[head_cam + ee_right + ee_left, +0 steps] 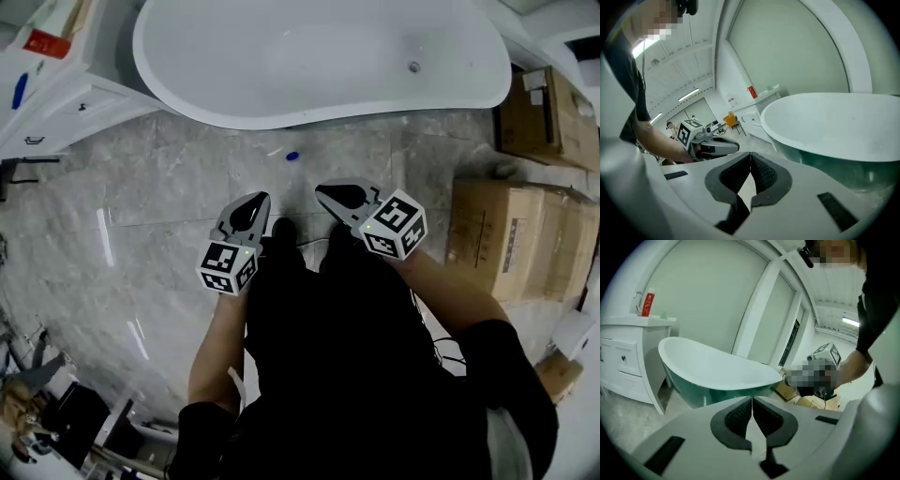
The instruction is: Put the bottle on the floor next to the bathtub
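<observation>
Black short-sleeved top [375,375], grey left gripper [260,197] and right gripper [322,191], black-and-white marker cubes [228,266]

Bottle [292,157] on floor [169,216] before bathtub [319,66], cabinet [66,103] left; boxes [520,239] right

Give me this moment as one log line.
left gripper: shut, empty | right gripper: shut, empty | small blue object: on floor beside bathtub, not held
</observation>
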Demonstrator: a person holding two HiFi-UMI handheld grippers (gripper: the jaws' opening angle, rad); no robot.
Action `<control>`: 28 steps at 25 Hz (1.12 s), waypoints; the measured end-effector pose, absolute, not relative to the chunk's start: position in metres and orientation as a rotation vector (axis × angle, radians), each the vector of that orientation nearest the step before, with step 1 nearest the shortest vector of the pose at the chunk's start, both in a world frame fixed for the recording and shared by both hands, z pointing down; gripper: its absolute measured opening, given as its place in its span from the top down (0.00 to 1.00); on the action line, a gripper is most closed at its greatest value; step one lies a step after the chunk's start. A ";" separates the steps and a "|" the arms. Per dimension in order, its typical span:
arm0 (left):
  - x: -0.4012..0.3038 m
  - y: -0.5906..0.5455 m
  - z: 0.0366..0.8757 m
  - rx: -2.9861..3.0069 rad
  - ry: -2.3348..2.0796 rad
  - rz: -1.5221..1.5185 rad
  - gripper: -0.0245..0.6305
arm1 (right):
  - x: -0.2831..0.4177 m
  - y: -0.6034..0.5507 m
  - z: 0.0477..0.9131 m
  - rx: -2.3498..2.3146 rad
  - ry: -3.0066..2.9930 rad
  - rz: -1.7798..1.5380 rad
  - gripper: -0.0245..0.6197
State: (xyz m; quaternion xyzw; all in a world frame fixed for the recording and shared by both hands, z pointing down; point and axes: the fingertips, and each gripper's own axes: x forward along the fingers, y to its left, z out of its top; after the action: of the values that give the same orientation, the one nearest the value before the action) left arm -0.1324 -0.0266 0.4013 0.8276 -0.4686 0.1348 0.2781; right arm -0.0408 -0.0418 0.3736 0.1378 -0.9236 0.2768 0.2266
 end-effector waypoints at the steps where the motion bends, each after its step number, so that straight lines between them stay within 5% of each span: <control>1: -0.131 -0.024 0.378 2.217 -1.270 0.338 0.93 | -0.037 -0.040 0.353 0.387 -2.553 0.763 0.92; 12: -0.081 -0.016 0.202 2.297 -1.329 0.283 0.93 | 0.018 -0.024 0.210 0.494 -2.643 0.758 0.92; 28: -0.041 -0.007 0.085 2.352 -1.454 0.219 0.93 | 0.088 -0.023 0.088 0.615 -2.852 0.563 0.92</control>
State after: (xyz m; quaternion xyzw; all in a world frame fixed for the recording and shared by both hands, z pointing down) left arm -0.0414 -0.0070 0.0850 0.8336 -0.5154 0.0777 0.1827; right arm 0.0876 -0.0229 0.0878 0.2061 -0.9564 0.1888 0.0850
